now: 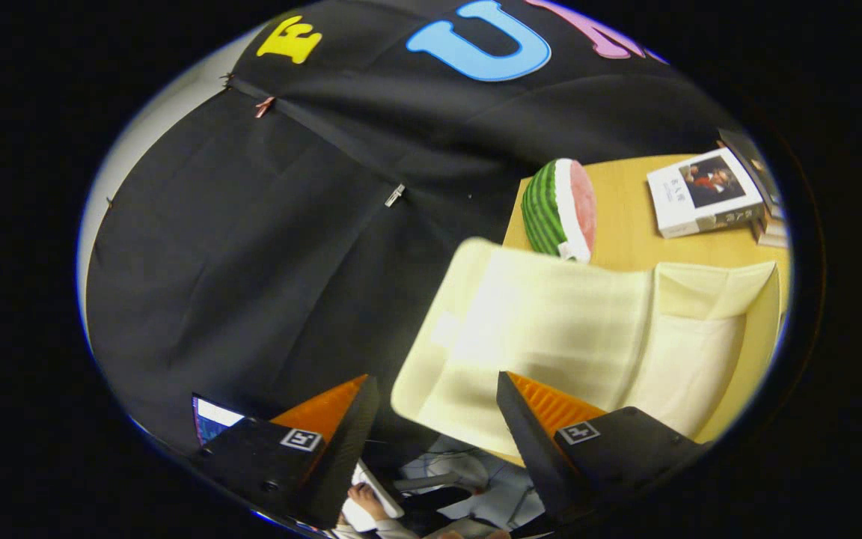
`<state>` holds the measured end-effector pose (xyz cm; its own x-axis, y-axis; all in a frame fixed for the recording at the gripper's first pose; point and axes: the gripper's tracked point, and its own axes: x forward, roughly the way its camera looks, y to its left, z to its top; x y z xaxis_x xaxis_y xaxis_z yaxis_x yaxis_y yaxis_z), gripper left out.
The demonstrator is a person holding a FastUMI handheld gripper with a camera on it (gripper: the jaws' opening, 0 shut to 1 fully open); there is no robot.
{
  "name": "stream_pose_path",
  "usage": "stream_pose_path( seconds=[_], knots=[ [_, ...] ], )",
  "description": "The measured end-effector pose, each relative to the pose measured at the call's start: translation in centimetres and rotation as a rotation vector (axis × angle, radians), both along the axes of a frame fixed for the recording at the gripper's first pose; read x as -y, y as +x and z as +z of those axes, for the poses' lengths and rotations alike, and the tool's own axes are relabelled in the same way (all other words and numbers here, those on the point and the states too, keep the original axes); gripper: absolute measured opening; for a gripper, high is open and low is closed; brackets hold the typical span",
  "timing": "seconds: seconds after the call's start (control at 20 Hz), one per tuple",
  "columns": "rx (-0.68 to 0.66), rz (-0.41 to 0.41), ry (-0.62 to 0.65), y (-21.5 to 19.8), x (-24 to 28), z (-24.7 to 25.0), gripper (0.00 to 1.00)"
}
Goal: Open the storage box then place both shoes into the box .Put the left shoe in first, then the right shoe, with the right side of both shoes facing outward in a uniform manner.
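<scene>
Gripper-mounted fisheye view, rolled sideways, looking along its parted fingers (437, 419) at the nearby cream plastic storage box (551, 337) on the yellow wooden table (625, 224).

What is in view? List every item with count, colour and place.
storage box: one, cream, lid open, on the table just ahead of the fingers
watermelon slice toy: one, green rind and pink flesh, beyond the box
books: a few, the nearest white, at the table's far corner
table: one, light wood, under the box
wall cloth: one, black, beside the table
hand-held gripper: one, fingers open, holding nothing
</scene>
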<state>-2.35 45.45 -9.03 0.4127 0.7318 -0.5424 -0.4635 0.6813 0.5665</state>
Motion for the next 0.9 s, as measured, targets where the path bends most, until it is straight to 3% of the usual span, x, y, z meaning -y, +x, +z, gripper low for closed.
stream_pose_path(
  seconds=[0.15, 0.5, 0.8, 0.9],
  knots=[
    [0.134, -0.051, -0.052, 1.7, 4.1, 1.6, 0.98],
    [0.311, -0.302, -0.182, 5.1, 19.7, 3.9, 0.98],
    [0.271, -0.492, -0.412, 5.6, 35.3, -2.0, 0.98],
    [0.232, -0.522, -0.481, 4.8, 39.3, -4.4, 0.98]
  ],
)
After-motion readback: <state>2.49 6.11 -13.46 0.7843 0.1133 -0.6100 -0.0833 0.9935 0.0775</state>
